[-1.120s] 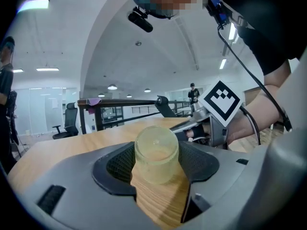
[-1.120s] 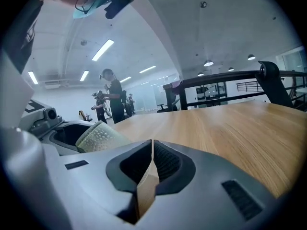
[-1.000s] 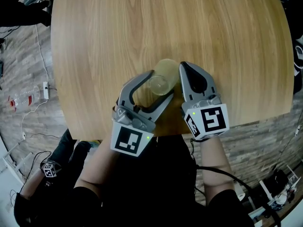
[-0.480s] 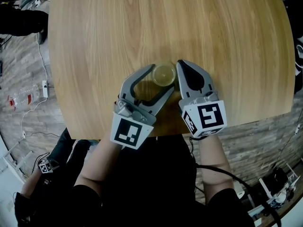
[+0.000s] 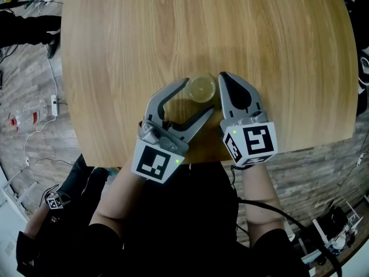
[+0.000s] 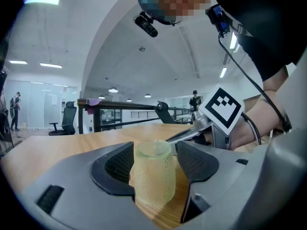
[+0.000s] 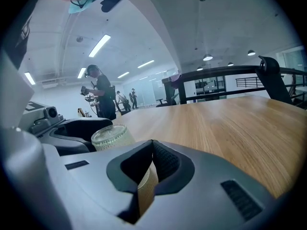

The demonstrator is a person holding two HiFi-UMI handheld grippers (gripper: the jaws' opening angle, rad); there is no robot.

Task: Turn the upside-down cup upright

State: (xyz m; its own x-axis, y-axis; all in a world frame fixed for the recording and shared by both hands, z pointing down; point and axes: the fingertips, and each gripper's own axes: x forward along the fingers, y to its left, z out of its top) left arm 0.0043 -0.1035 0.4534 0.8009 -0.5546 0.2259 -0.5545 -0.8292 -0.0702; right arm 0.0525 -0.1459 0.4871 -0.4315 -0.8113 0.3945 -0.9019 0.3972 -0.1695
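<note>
Head view looks steeply down; low gripper views share the cup.

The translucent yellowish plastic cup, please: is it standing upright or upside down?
Upside down: the translucent yellowish plastic cup stands on the wooden table, wider at the bottom, with its closed flat base on top.

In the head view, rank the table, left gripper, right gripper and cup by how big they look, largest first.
1. table
2. left gripper and right gripper: about alike, so not ranked; the left only spreads wider with its fingers apart
3. cup
</note>
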